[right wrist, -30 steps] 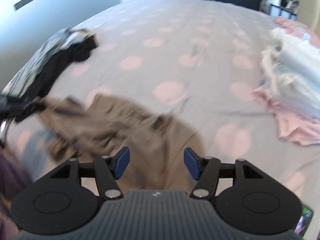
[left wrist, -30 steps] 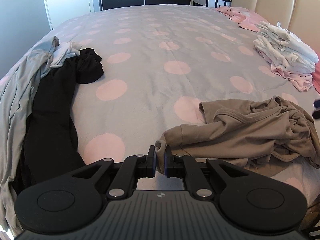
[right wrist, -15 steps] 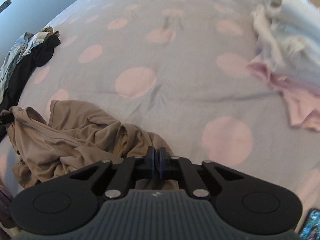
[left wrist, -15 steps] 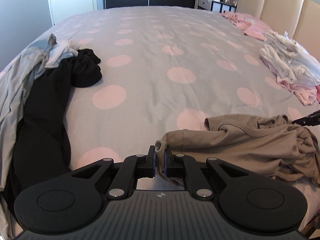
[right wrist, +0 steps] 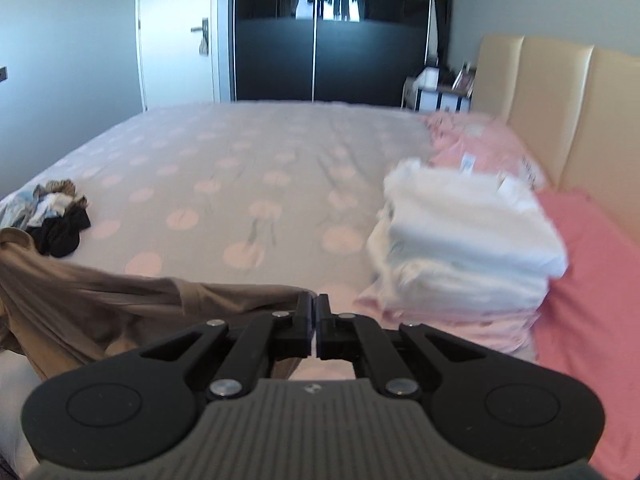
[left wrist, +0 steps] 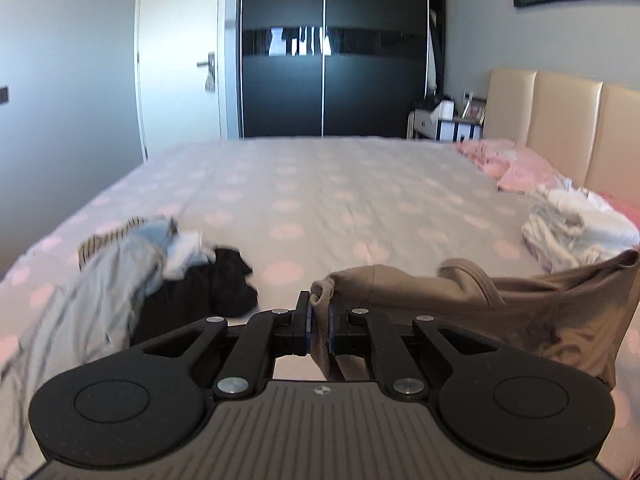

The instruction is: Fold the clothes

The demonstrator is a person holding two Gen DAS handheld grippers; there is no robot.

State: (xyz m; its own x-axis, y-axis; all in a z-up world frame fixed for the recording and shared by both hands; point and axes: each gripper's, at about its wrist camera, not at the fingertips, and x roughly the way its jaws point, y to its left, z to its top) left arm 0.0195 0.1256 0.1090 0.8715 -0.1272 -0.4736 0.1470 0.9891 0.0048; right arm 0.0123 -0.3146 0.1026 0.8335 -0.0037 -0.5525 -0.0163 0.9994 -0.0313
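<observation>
A tan garment (left wrist: 500, 304) hangs stretched in the air between my two grippers, above the near edge of the bed. My left gripper (left wrist: 319, 312) is shut on one bunched end of it, and cloth hangs down between the fingers. My right gripper (right wrist: 315, 308) is shut on the other end; the tan garment (right wrist: 100, 308) runs away to the left from it and sags below. The garment's lower part is hidden behind the gripper bodies.
The bed (left wrist: 340, 200) has a grey sheet with pink dots. A heap of grey, black and white clothes (left wrist: 160, 280) lies at its left. A folded white and pink stack (right wrist: 468, 240) sits at the right by pink pillows (right wrist: 592, 280) and a beige headboard (right wrist: 560, 92). A black wardrobe (left wrist: 332, 48) stands behind.
Both grippers have lifted the tan garment off the bed and tilted up to level, so the room now shows. The right gripper shut on the garment within the last second.
</observation>
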